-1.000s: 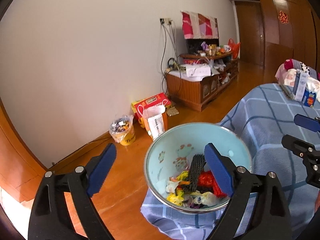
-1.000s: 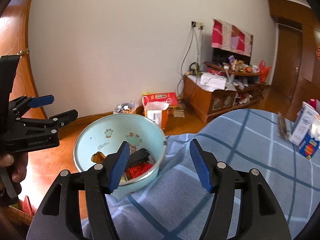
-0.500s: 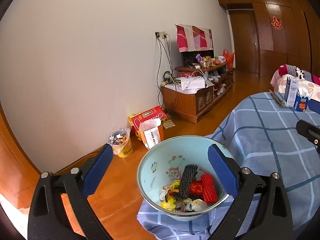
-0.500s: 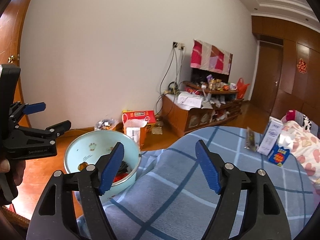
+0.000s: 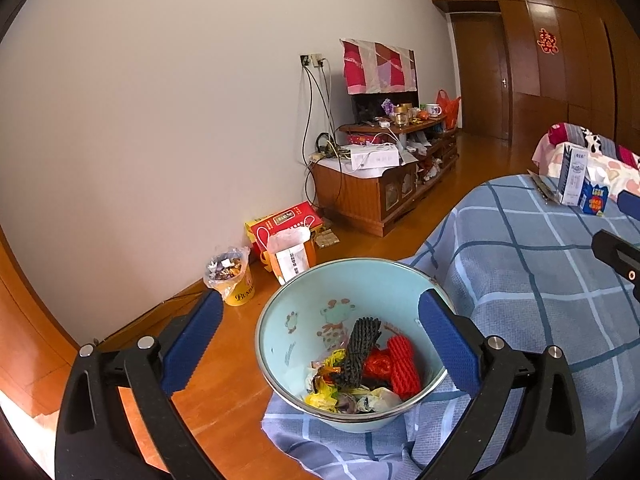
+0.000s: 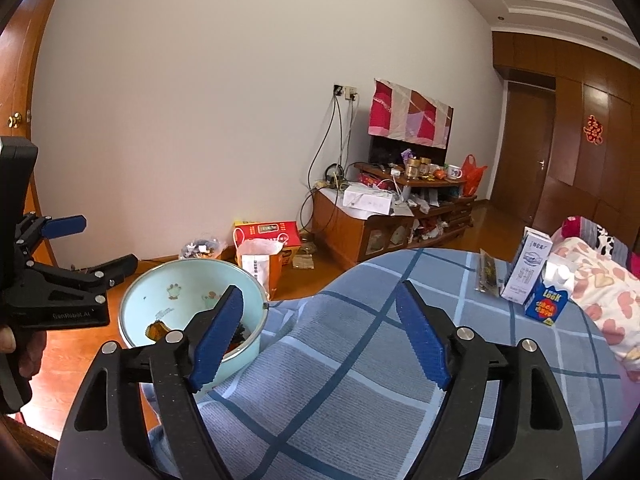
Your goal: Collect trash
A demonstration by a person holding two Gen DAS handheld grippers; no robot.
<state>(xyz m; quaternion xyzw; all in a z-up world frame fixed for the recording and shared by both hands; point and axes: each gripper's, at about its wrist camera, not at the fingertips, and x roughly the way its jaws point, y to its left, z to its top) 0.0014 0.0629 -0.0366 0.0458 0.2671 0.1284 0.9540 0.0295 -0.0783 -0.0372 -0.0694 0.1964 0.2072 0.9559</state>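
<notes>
One pale blue bowl (image 5: 280,332) of trash at the edge of the checked cloth (image 6: 360,360). Two cartons (image 6: 532,276) standing at the far side. Left gripper (image 5: 320,344) spread wide, empty; right gripper (image 6: 320,332) just been opening, gripping nothing
</notes>
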